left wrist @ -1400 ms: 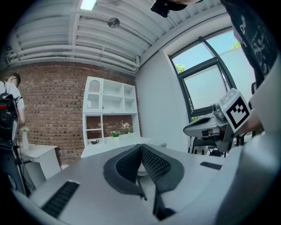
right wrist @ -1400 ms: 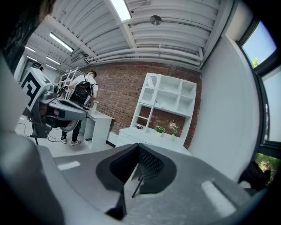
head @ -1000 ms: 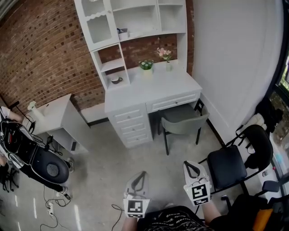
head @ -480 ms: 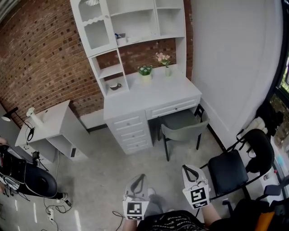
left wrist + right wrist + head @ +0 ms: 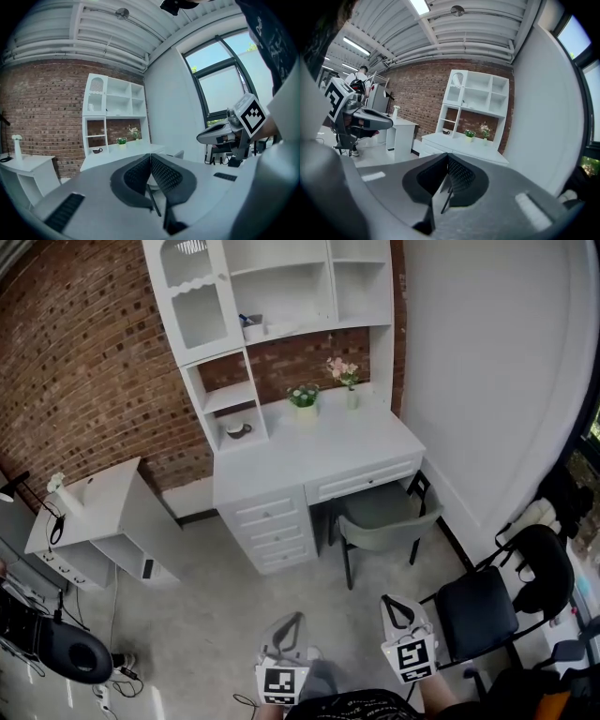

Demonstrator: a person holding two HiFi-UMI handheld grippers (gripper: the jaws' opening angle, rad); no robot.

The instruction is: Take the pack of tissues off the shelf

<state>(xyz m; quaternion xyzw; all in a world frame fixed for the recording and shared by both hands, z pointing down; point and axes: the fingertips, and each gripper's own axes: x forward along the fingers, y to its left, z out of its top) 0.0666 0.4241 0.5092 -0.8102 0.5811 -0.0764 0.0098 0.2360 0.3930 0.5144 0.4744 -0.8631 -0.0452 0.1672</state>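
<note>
You had not done any of the job yet. Your left gripper [image 5: 296, 620] and right gripper [image 5: 391, 602] were both pressed together, holding nothing. The small thing that looked like the pack of tissues [image 5: 251, 327] sat on the shelf [image 5: 298, 327] above the desk [image 5: 328, 442], far from you. I think walking over, opening up and grabbing it were all left.

The head view looks steeply down from high, well back from the desk [image 5: 328, 444] and shelf [image 5: 281, 287]. Both gripper views face that same desk nearly level, from afar.
</note>
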